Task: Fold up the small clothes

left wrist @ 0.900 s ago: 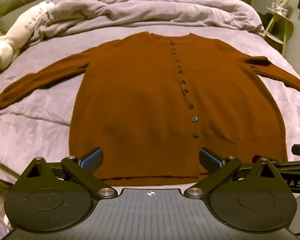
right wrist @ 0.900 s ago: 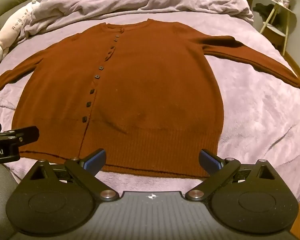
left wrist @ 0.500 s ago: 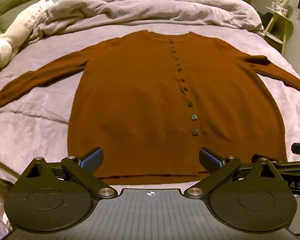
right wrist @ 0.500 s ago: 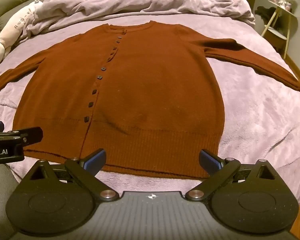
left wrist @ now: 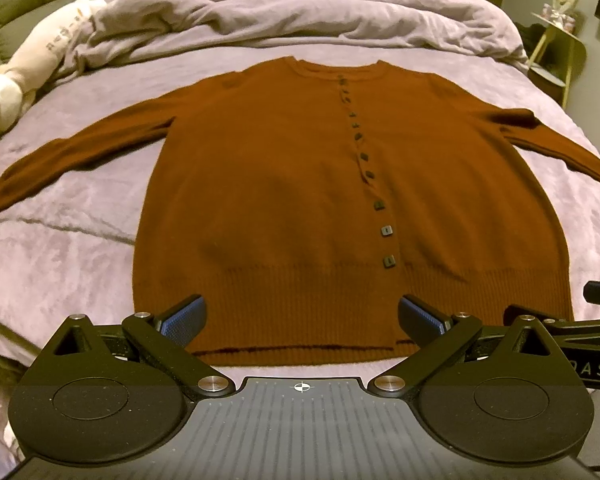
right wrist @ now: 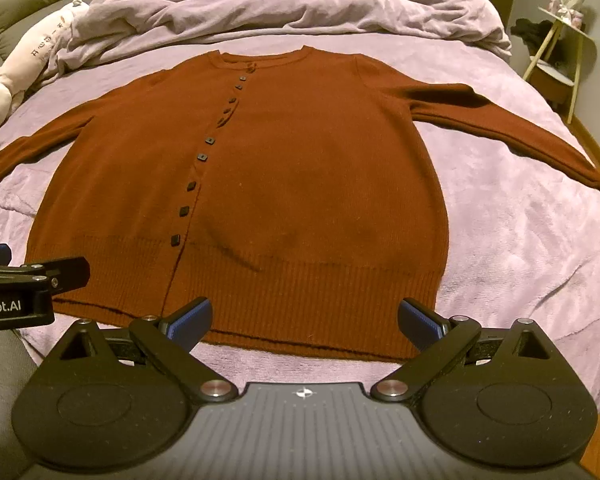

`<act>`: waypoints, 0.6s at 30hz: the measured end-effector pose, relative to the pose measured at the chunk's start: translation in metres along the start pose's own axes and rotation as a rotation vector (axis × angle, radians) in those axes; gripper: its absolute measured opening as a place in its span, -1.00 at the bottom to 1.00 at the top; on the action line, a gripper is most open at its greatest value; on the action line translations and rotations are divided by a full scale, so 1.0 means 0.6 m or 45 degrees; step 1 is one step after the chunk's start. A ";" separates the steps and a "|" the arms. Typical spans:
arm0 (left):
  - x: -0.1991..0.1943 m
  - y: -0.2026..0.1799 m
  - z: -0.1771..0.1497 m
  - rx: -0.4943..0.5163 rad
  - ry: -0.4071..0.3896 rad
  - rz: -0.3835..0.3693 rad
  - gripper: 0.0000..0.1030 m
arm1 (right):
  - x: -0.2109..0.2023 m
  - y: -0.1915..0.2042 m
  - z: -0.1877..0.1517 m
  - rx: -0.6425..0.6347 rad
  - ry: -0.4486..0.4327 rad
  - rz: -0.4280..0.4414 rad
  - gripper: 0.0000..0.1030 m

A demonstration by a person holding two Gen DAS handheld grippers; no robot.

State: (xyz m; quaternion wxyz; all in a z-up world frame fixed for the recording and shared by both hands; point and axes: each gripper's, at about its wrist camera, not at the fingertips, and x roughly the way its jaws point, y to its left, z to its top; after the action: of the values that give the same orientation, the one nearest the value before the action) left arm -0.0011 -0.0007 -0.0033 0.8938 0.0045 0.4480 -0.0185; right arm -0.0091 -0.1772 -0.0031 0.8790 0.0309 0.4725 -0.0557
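Observation:
A rust-brown buttoned cardigan (left wrist: 284, 200) lies flat, front up, on the purple bed, sleeves spread to both sides; it also shows in the right wrist view (right wrist: 308, 184). My left gripper (left wrist: 302, 318) is open and empty, hovering over the hem near the cardigan's left half. My right gripper (right wrist: 305, 318) is open and empty over the hem of the right half. Each gripper shows at the edge of the other's view: the right one (left wrist: 580, 344) and the left one (right wrist: 28, 288).
A crumpled purple duvet (left wrist: 300, 12) lies at the head of the bed. A cream plush toy (left wrist: 32, 60) lies at the far left. A small side table (right wrist: 560, 48) stands to the right of the bed. The bed's front edge is just below the hem.
Both grippers have drawn slightly back or up from the cardigan, which sits a little lower and fuller in view. Both stay open. The cardigan has not moved.

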 end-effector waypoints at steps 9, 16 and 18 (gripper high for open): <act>0.002 0.001 0.000 -0.004 0.002 -0.004 1.00 | -0.001 0.000 0.001 -0.003 -0.008 -0.004 0.92; 0.004 0.002 0.001 -0.008 0.006 -0.006 1.00 | -0.004 0.002 -0.001 -0.015 -0.019 -0.009 0.92; 0.005 0.003 0.001 -0.009 0.007 -0.007 1.00 | -0.003 0.002 -0.001 -0.016 -0.020 -0.010 0.92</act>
State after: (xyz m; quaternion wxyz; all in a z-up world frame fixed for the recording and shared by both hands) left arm 0.0013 0.0009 -0.0052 0.8926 0.0001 0.4504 -0.0196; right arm -0.0105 -0.1756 -0.0017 0.8826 0.0232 0.4661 -0.0564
